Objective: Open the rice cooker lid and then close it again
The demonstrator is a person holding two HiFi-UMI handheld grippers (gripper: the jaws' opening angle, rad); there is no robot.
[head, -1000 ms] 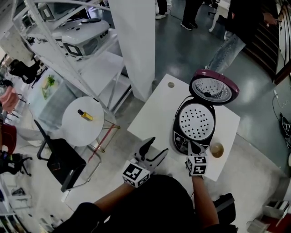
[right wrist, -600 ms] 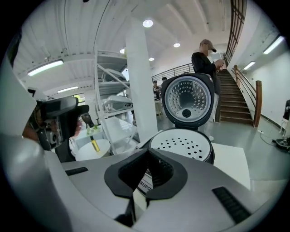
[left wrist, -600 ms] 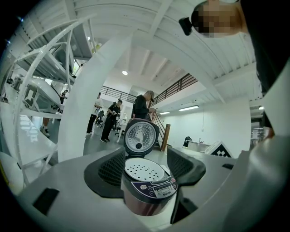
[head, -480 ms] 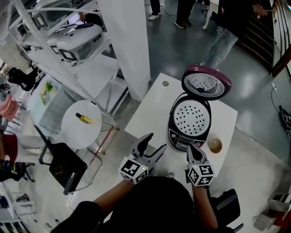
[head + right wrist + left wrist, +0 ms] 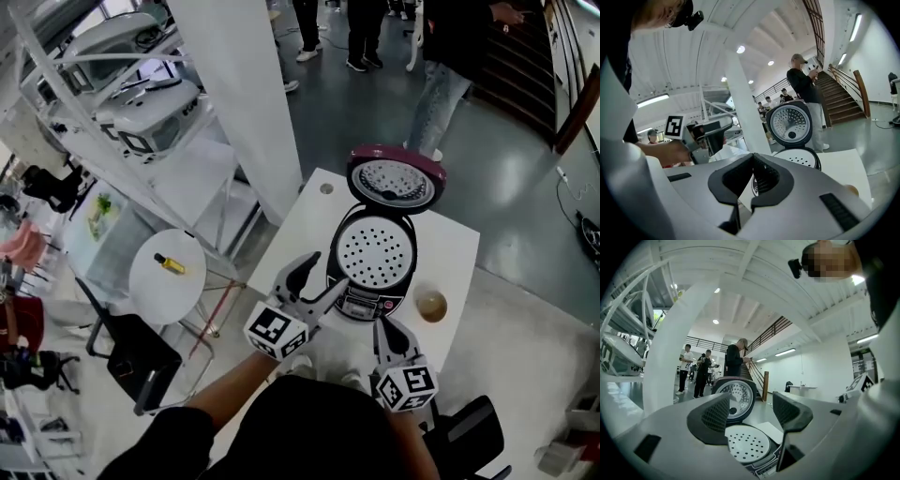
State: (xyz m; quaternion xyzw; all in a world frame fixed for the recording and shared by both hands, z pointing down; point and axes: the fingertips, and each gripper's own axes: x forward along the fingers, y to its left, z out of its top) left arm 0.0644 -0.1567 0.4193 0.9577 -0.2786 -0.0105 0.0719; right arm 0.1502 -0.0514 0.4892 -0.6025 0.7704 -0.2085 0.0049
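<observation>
Looked down on a glossy dark-grey floor (image 5: 375, 122). Had a broad white pillar (image 5: 234, 84) rising just beside a white square table (image 5: 455, 253). Left of the pillar, held a white shelving rack (image 5: 141, 122), a round white side table (image 5: 155, 291) bearing a small yellow bottle (image 5: 171, 263), and a black chair (image 5: 141, 354) near it. Farther back, showed a staircase (image 5: 843, 101) with a wooden rail, several people (image 5: 441, 66) standing, white walls (image 5: 820, 373), and a white ceiling (image 5: 754, 287) lit by round lamps (image 5: 740, 48) and strip lights (image 5: 785, 352).
</observation>
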